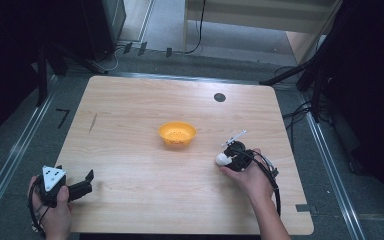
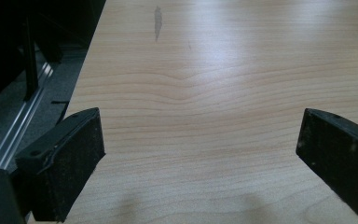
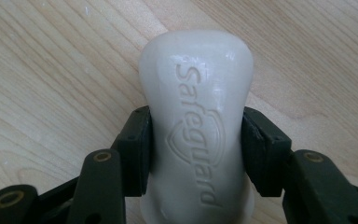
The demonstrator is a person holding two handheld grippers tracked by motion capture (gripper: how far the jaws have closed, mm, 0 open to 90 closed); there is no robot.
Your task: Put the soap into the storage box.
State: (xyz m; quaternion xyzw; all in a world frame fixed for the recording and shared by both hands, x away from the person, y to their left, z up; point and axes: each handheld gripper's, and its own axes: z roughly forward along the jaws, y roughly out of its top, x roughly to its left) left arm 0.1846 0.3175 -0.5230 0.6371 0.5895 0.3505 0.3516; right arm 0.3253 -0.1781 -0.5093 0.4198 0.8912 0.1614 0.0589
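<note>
While the pale wood counter (image 1: 130, 150) spreads wide under the high view, with a small dark round mark (image 1: 219, 97) near its far edge and a grey smudge (image 1: 93, 122) toward its left side, the action sits at the near right. Out in the middle of the counter stands an orange bowl (image 1: 177, 134), upright and apart from both hands. Down at the near left corner, the left hand (image 1: 55, 210) holds the left claw (image 1: 87, 181) low over the counter's edge, its grey three-cornered plate (image 1: 53, 177) on top, and in the left gripper view its two black jaws stand wide apart with only bare wood grain between them. Over on the right, the right hand (image 1: 250, 177) has the right claw (image 1: 226, 158) angled down at the counter, and it has a grip: a white bar of soap (image 3: 196, 121) is pinched between the two black pads (image 3: 137, 149), which press its narrowed waist from either side. That soap lies on the counter with its raised lettering facing up, and in the high view it shows as a small white lump (image 1: 223, 159) at the claw's tip, to the right of the bowl and nearer the person, clearly outside it.
</note>
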